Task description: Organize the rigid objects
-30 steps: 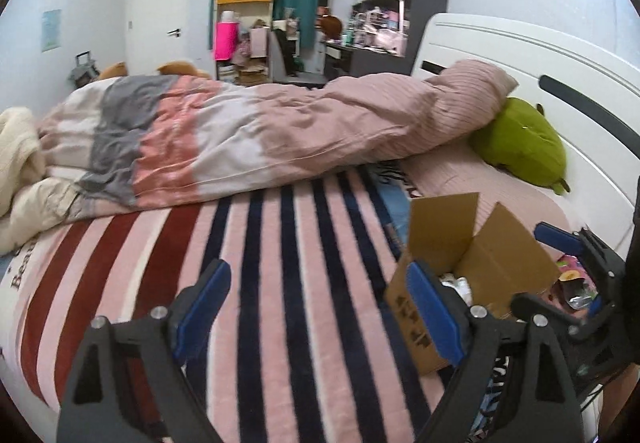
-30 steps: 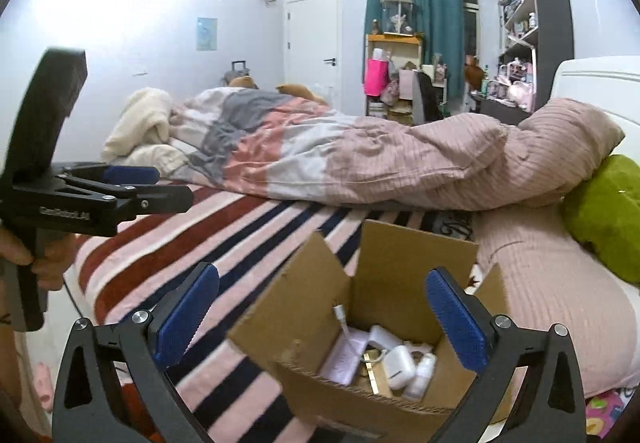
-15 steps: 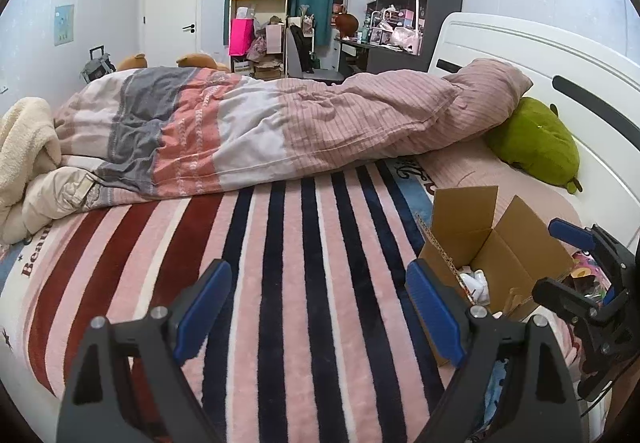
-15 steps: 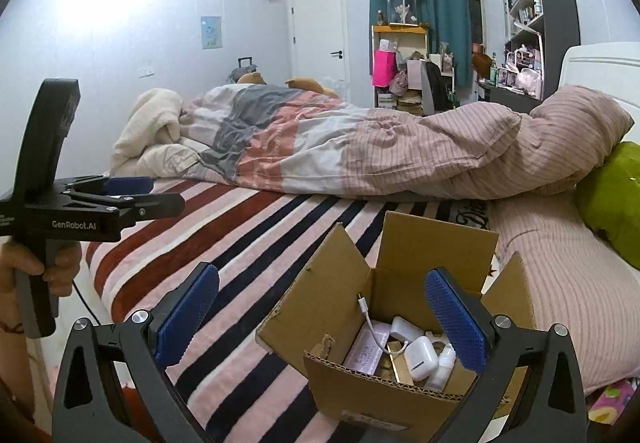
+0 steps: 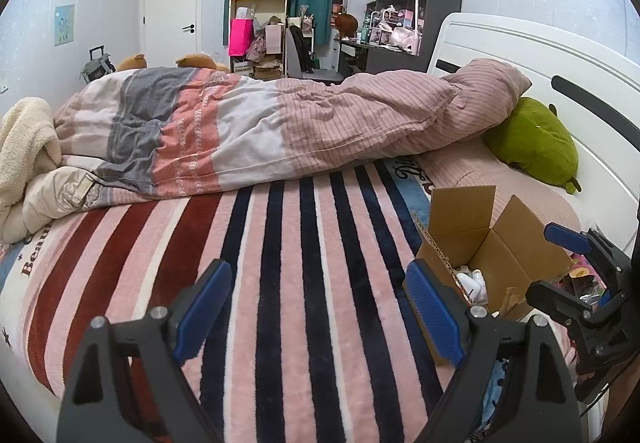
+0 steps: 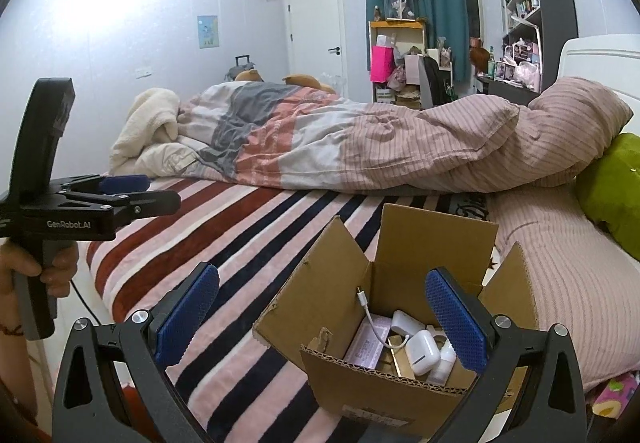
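An open cardboard box (image 6: 332, 307) stands on the striped blanket near the bed's front edge; it also shows in the left wrist view (image 5: 500, 243). Inside lie a white earbuds case (image 6: 422, 352), a white cable (image 6: 374, 317), a pink packet (image 6: 366, 343) and other small white items. My right gripper (image 6: 322, 317) is open and empty, just in front of and above the box. My left gripper (image 5: 318, 307) is open and empty over the blanket, left of the box. It is also in the right wrist view (image 6: 132, 189).
A striped blanket (image 5: 280, 263) covers the bed. A rumpled duvet (image 5: 280, 123) lies across the back. A green plush (image 5: 536, 143) rests against the white headboard (image 5: 560, 75). Colourful small items (image 6: 612, 391) lie at the bed's right edge.
Both grippers have pulled back and up from the bed. The box now looks smaller and farther off in both views. Both grippers stay open.
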Demonstrator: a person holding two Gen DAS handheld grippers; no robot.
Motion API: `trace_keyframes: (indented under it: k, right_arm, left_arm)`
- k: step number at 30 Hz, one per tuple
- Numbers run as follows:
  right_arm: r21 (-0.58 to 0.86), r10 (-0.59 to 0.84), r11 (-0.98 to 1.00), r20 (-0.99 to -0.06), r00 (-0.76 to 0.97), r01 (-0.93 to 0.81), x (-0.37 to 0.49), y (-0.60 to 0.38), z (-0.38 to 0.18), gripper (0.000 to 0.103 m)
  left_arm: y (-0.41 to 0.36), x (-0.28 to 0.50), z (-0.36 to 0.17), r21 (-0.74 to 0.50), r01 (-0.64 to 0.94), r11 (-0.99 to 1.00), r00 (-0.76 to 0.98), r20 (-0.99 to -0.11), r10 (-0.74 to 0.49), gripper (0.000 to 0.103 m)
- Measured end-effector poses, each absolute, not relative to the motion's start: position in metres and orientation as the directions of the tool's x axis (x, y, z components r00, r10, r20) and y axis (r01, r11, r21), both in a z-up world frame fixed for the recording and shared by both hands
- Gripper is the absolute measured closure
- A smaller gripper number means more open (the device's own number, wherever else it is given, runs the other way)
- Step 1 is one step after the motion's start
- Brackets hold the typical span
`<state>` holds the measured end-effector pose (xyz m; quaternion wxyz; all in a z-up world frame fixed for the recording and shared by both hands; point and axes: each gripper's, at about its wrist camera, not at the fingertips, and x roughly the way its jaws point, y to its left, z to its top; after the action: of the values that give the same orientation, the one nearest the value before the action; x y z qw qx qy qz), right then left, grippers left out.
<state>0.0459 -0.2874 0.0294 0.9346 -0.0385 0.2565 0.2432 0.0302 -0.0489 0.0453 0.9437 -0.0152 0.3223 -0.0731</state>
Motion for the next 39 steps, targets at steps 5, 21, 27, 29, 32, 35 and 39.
trace_keyframes:
  k: [5,21,27,29,32,35,39]
  right_arm:
    - [0.059,0.436,0.879,-0.501,0.747,-0.474,0.045,-0.286,0.027,0.0]
    - [0.08,0.43,0.886,-0.505,0.748,-0.456,0.039,-0.282,0.023,0.0]
    - [0.083,0.433,0.886,-0.505,0.747,-0.457,0.038,-0.282,0.022,0.0]
    - [0.084,0.434,0.885,-0.504,0.747,-0.458,0.039,-0.283,0.023,0.0]
    - [0.081,0.433,0.885,-0.505,0.747,-0.458,0.039,-0.282,0.022,0.0]
    - [0.084,0.433,0.885,-0.505,0.747,-0.457,0.039,-0.283,0.023,0.0]
    - [0.085,0.431,0.887,-0.506,0.747,-0.454,0.037,-0.281,0.023,0.0]
  left_arm:
    - [-0.048,0.031,0.045,-0.077,0.13,0.988,0.781,-0.606,-0.15,0.016]
    - [-0.052,0.024,0.05,-0.075,0.125,0.989,0.785,-0.603,-0.145,0.016]
    - [-0.053,0.021,0.052,-0.069,0.121,0.99,0.788,-0.6,-0.138,0.016]
    - [-0.053,0.019,0.052,-0.07,0.119,0.99,0.787,-0.601,-0.138,0.016]
    - [-0.053,0.018,0.052,-0.071,0.119,0.99,0.787,-0.601,-0.138,0.016]
    - [-0.054,0.018,0.052,-0.07,0.118,0.991,0.787,-0.602,-0.136,0.016]
    - [-0.054,0.018,0.052,-0.072,0.117,0.991,0.787,-0.602,-0.137,0.015]
